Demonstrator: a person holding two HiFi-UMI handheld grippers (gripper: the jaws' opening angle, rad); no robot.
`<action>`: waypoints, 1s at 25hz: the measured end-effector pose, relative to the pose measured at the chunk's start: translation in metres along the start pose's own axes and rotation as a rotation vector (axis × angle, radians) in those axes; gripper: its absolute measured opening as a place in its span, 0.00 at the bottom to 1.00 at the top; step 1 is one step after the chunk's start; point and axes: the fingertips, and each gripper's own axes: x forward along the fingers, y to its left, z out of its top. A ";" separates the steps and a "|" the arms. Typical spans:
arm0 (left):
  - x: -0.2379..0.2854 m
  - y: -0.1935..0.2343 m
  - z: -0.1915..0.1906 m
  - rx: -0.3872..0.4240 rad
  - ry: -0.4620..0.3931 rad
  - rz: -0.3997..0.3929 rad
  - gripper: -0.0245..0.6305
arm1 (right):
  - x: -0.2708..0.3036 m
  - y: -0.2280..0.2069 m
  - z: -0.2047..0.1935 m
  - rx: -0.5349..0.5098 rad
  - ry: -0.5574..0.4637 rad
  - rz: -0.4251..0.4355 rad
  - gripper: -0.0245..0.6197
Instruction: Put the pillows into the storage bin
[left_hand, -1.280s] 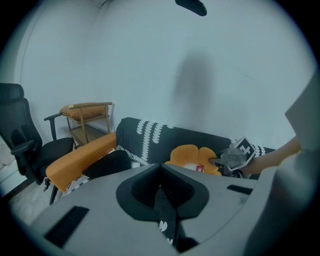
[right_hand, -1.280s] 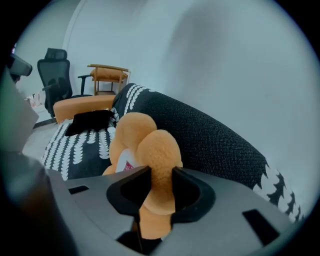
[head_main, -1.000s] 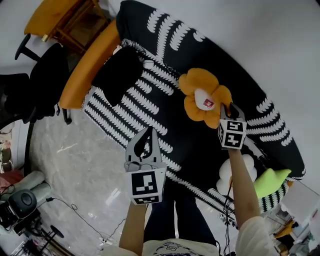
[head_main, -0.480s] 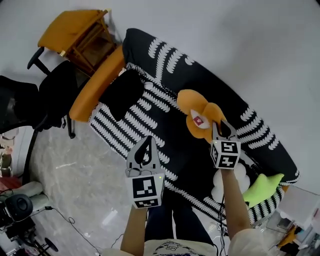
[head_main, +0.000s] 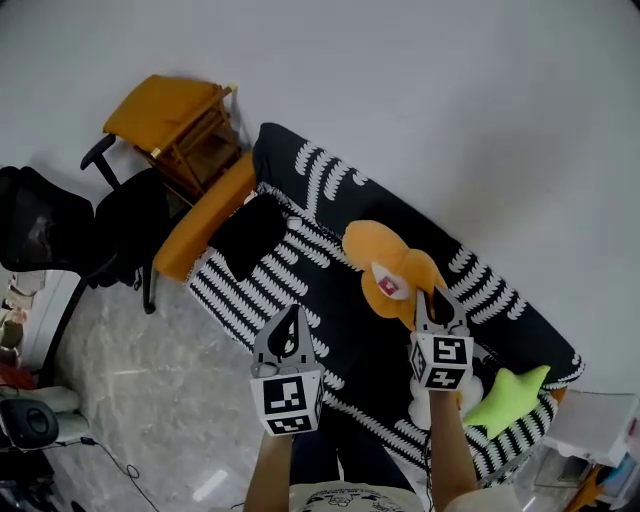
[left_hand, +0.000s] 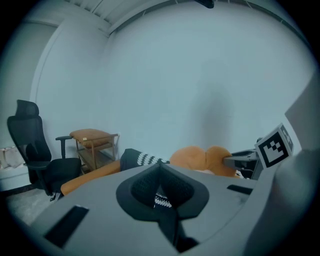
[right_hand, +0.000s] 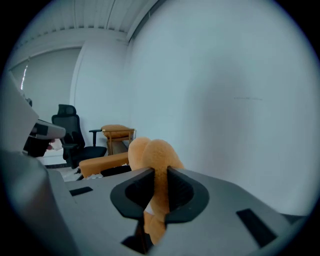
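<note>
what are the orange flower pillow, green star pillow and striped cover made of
Orange flower pillow: seemingly plush fleece over soft stuffing; matte and fuzzy, and the right gripper, whose jaws have just been closing, pinches a petal thin. Green star pillow: likely similar plush, puffy and matte; too small to confirm. Striped cover: looks like woven fabric, flat printed stripes.

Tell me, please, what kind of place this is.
Probably a living room, or a room set up like one: a sofa under a patterned cover, an orange pillow and a green pillow, and an office chair and a wooden trolley beside the sofa.
</note>
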 end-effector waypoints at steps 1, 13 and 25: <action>-0.006 -0.003 0.005 -0.001 -0.010 0.000 0.06 | -0.011 0.000 0.007 0.008 -0.014 -0.002 0.13; -0.056 -0.042 0.065 0.048 -0.117 -0.128 0.06 | -0.124 0.003 0.057 0.071 -0.136 -0.113 0.13; -0.078 -0.124 0.107 0.196 -0.186 -0.537 0.06 | -0.253 -0.017 0.046 0.212 -0.193 -0.511 0.13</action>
